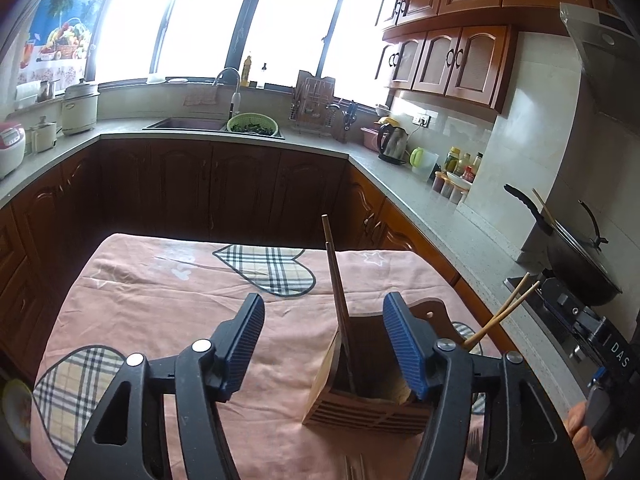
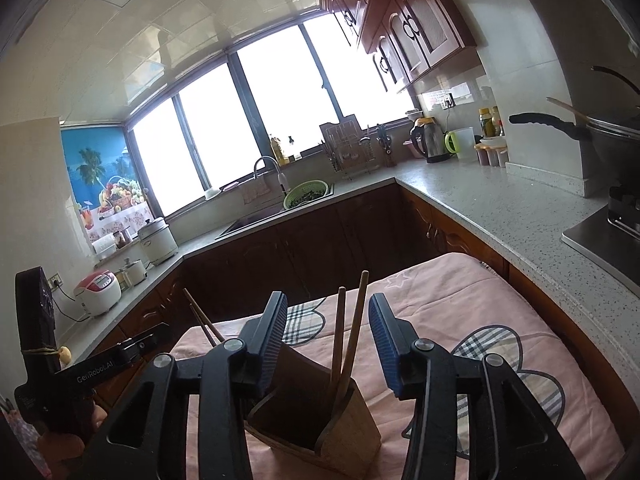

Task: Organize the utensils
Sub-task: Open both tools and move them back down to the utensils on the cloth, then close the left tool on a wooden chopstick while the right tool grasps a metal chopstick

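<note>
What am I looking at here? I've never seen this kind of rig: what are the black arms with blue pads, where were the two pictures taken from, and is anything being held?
There is no robot. A person holds a two-finger gripper in each hand, and each gripper carries a wide-angle camera looking forward along its fingers. One picture comes from the left gripper, the other from the right gripper; the blue ribbed pads are their fingertips.

Both look down at a pink cloth with plaid hearts, covering a table in a kitchen. On it stands a wooden utensil holder with two pairs of chopsticks standing in it, one pair in each compartment.

Both grippers stand open. The pads touch nothing, so nothing is held.
</note>
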`<act>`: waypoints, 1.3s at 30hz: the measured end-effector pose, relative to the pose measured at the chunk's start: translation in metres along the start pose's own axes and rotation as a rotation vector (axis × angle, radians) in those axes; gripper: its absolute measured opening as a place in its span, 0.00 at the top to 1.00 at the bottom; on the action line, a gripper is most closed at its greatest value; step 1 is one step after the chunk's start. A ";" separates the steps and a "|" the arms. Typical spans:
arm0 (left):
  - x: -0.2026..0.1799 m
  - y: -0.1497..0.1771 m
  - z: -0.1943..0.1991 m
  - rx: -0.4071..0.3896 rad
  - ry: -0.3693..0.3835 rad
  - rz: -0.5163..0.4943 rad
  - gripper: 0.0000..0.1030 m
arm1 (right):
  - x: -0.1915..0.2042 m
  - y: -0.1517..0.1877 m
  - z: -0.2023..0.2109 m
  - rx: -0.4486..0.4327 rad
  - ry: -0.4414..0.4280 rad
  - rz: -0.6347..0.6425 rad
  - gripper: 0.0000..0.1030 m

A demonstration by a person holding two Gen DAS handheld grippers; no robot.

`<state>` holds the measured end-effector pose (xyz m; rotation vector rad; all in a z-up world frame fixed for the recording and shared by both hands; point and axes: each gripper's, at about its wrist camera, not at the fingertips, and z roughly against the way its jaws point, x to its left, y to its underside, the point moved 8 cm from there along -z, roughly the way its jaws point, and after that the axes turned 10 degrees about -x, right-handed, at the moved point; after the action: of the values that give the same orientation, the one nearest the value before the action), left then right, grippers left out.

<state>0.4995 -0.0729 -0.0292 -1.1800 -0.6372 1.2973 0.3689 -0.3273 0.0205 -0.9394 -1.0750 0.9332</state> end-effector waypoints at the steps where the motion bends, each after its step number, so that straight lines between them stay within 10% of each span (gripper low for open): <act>1: 0.003 0.001 0.007 0.000 -0.010 -0.001 0.30 | 0.000 -0.001 0.004 -0.007 -0.001 -0.007 0.42; 4: 0.016 0.008 0.030 0.018 -0.037 0.014 0.23 | 0.001 -0.003 0.017 -0.019 -0.009 -0.019 0.28; 22: 0.078 0.063 0.166 0.148 -0.161 0.054 0.23 | 0.027 0.047 0.092 0.105 -0.065 0.021 0.27; 39: 0.100 0.097 0.188 0.244 -0.222 0.057 0.25 | 0.046 0.098 0.110 0.197 -0.079 0.040 0.27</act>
<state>0.3158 0.0640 -0.0792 -0.8676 -0.5882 1.5216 0.2577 -0.2361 -0.0356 -0.7692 -1.0122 1.0961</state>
